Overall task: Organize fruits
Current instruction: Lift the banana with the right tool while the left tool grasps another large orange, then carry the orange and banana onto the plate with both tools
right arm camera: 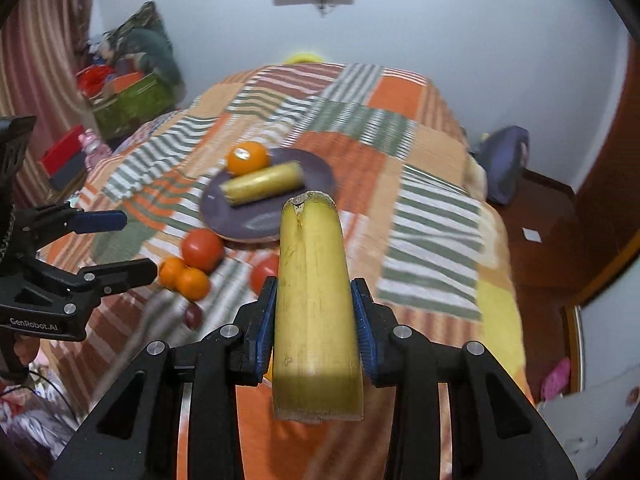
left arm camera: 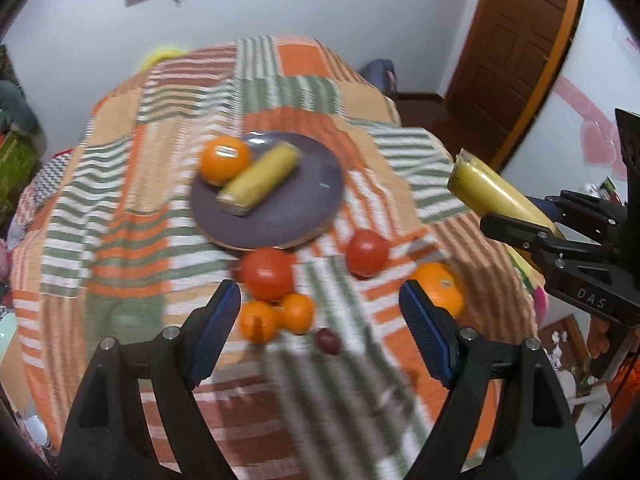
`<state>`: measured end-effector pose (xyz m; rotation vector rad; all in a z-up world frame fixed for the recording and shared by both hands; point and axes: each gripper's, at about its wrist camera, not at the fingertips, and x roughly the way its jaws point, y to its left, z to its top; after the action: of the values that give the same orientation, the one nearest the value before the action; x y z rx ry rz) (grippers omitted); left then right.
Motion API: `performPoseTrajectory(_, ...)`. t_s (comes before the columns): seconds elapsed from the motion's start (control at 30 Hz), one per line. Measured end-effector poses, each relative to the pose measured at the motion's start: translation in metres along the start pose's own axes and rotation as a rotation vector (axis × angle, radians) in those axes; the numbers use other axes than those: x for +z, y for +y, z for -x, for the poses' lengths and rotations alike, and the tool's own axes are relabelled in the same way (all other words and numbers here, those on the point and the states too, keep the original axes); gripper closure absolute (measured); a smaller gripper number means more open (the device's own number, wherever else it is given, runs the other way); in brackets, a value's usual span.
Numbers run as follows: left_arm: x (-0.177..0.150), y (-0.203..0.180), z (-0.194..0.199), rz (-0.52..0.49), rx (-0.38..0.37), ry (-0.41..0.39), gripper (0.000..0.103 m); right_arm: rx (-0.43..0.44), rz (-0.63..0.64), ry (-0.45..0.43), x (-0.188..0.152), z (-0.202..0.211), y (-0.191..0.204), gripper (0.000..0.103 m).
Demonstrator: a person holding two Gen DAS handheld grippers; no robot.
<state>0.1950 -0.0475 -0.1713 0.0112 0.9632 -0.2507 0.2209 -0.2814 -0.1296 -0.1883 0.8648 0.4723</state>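
A dark purple plate [left arm camera: 304,204] [right arm camera: 320,172] on the striped cloth holds an orange [left arm camera: 225,159] [right arm camera: 247,157] and a yellow banana piece [left arm camera: 260,179] [right arm camera: 262,183]. Below the plate lie two red tomatoes [left arm camera: 267,273] [left arm camera: 367,253], two small oranges [left arm camera: 276,317] [right arm camera: 185,278], a bigger orange [left arm camera: 440,286] and a dark grape [left arm camera: 328,341]. My left gripper [left arm camera: 320,308] is open and empty above the small oranges. My right gripper [right arm camera: 314,308] is shut on a second banana piece [right arm camera: 314,304] [left arm camera: 496,194], held above the table to the right of the plate.
The table carries an orange, green and white striped cloth [left arm camera: 120,200]. A wooden door [left arm camera: 516,44] stands at the right. Boxes and clutter [right arm camera: 124,92] sit on the floor to the left. A dark bag [right arm camera: 504,164] lies beyond the table's right edge.
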Motion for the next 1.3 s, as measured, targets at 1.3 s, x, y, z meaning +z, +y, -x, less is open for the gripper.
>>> performPoseTrajectory(1.3, -0.004, -0.082, -0.081, -0.051, -0.084, 0.15, 0.038, 0.021, -0.101, 0.063, -0.04, -0.013, -0.046, 0.07)
